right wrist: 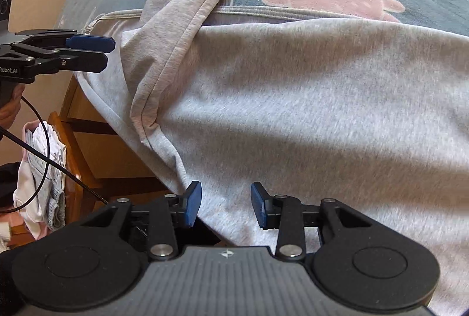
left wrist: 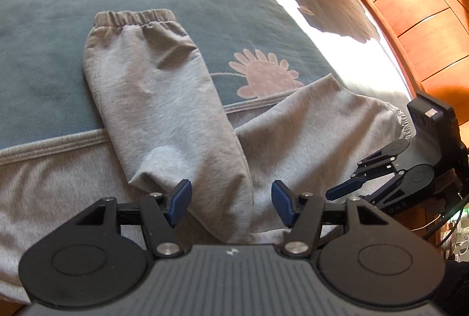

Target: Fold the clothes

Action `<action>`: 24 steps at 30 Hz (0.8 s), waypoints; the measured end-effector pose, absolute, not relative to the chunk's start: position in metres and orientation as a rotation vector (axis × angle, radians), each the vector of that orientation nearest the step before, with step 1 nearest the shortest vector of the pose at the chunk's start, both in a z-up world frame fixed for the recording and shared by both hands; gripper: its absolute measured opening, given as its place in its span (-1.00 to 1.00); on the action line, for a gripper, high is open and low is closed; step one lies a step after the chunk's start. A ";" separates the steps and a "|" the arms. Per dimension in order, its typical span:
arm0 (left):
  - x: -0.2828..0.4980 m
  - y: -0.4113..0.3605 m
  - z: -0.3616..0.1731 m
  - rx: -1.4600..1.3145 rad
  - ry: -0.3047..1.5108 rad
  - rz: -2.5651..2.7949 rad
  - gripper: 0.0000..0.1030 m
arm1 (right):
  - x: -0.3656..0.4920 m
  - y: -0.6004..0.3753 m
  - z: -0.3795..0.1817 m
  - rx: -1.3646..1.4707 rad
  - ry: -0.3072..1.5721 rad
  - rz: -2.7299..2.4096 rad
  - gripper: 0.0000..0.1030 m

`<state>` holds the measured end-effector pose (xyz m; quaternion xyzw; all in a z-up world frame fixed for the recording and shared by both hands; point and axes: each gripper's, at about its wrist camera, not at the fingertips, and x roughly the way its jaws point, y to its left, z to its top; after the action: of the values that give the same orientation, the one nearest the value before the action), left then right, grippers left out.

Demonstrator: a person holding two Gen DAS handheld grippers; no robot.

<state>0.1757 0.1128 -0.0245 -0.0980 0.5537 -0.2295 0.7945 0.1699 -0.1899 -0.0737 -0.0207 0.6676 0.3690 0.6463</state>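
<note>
**Sweatshirt near the bed edge: slipping and unfolding are the risks**

Sweatshirt point(right wrist: 293, 111) is spread on the bed point(left wrist: 44, 81), its near side overhanging the edge. Both the left hand-held gripper point(left wrist: 231, 204) and the right hand-held gripper point(right wrist: 225, 204) are released, with nothing pinched. With nothing holding it, the overhanging cloth could be dragged down. Farther off, the sleeve point(left wrist: 152, 99) folded across could spring back if brushed.

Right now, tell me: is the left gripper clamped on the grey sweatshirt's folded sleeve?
No. The left gripper stands open above the folded sleeve, its blue pads clear of the fabric.
</note>
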 end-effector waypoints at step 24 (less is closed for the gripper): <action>0.364 -0.205 -0.141 -0.361 1.466 -0.964 0.23 | 0.212 -0.468 -0.067 0.067 1.330 0.463 -0.19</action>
<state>0.3642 -0.2045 -0.1410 -0.1573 0.6388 -0.4201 0.6250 0.2120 -0.4676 -0.0666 0.0307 0.6112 0.2129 0.7617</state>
